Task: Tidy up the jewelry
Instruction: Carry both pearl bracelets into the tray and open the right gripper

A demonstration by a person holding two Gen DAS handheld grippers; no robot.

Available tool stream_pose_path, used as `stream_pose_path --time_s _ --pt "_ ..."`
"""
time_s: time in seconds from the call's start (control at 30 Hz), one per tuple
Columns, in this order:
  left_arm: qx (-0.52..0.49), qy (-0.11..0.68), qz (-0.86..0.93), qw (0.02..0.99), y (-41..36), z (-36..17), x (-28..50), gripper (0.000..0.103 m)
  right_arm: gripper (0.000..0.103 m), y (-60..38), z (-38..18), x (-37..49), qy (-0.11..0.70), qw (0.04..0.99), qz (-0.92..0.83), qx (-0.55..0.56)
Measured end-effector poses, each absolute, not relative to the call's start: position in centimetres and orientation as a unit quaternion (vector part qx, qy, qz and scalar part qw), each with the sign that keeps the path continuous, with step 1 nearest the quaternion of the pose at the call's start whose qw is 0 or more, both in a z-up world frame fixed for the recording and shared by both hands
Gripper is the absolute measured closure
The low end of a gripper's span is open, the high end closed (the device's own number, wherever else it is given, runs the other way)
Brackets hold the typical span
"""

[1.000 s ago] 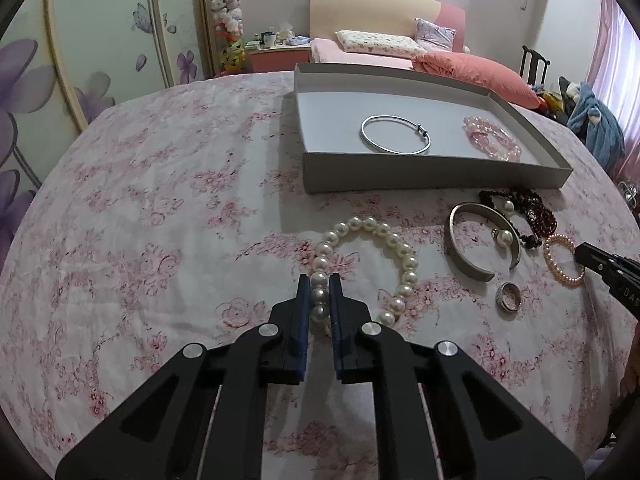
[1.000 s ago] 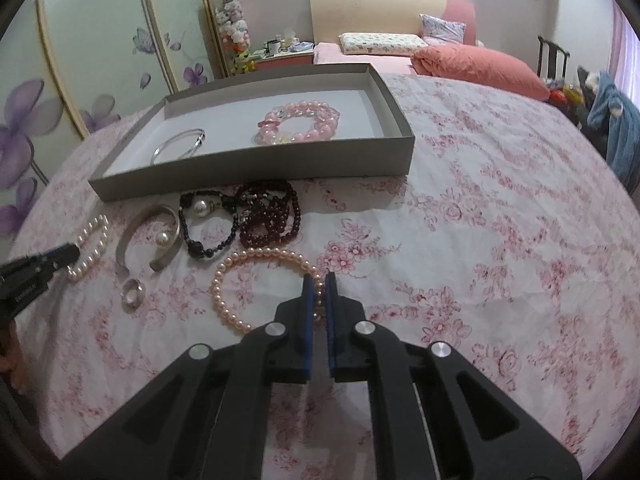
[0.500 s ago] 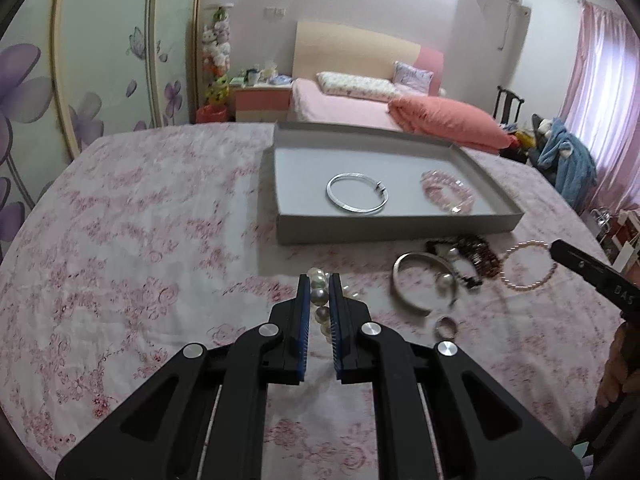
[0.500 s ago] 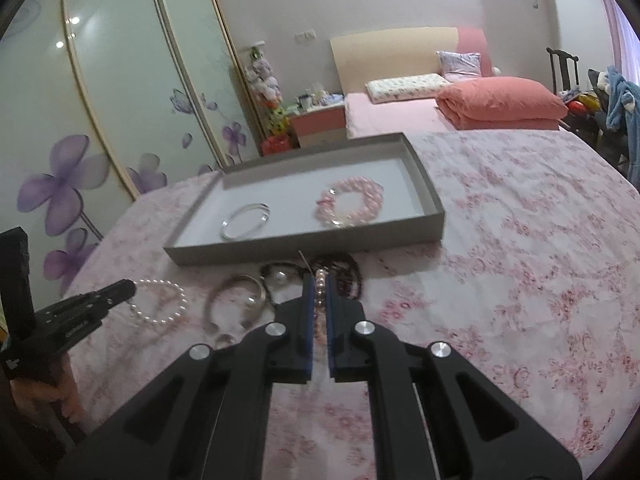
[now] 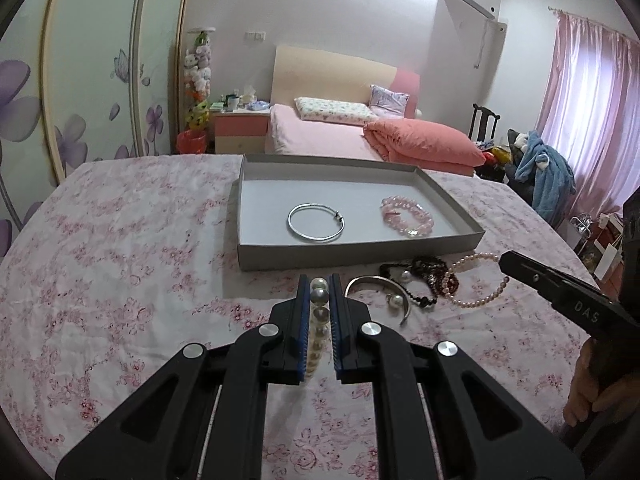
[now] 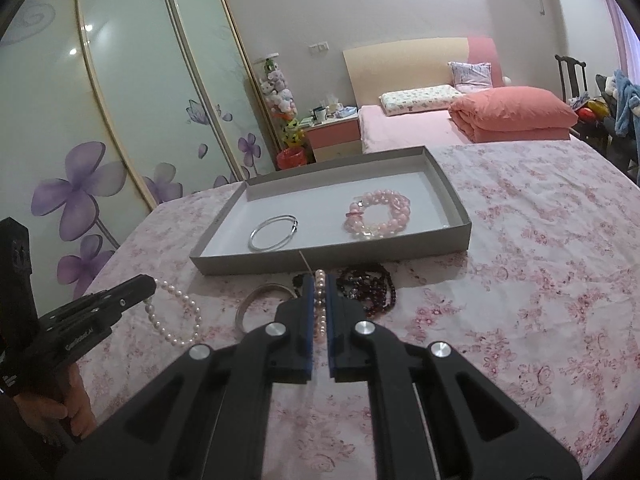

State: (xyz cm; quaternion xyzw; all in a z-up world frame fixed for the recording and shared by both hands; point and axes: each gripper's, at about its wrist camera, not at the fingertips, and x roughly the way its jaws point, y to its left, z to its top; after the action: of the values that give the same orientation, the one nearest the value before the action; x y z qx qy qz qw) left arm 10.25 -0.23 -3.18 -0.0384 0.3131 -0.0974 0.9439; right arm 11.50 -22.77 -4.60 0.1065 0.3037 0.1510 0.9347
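Both hand-held grippers pinching: left point(image 5: 319, 300) on the white pearls point(image 5: 318, 320), right point(image 6: 319, 292) on the pink pearls point(image 6: 319, 304), lifted near the tray point(image 5: 360, 254). Clear the rim, then lower gently inside.

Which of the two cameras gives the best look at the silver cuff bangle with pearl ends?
The left wrist view: the silver cuff lies open, both pearl tips visible. In the right wrist view, the right tongs hide most of it, leaving one curved edge.

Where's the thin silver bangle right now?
The silver bangle lies flat inside the grey tray, left of the pink bead bracelet in both wrist views, beyond the loose jewelry on the floral cloth.
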Motion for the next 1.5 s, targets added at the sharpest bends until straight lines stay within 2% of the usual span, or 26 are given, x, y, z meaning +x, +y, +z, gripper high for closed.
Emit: stream_pose_path --time_s 1.07,1.5 --pt "0.002 0.204 -0.078 0.976 -2.9 1.0 10.1 0.093 0.097 -21.6 2.0 10.1 0.155 0.982 0.098 0.054" --pt "0.012 0.194 -0.062 0.979 -3.7 1.4 13.8 0.093 0.097 -21.6 2.8 13.8 0.142 0.984 0.093 0.062"
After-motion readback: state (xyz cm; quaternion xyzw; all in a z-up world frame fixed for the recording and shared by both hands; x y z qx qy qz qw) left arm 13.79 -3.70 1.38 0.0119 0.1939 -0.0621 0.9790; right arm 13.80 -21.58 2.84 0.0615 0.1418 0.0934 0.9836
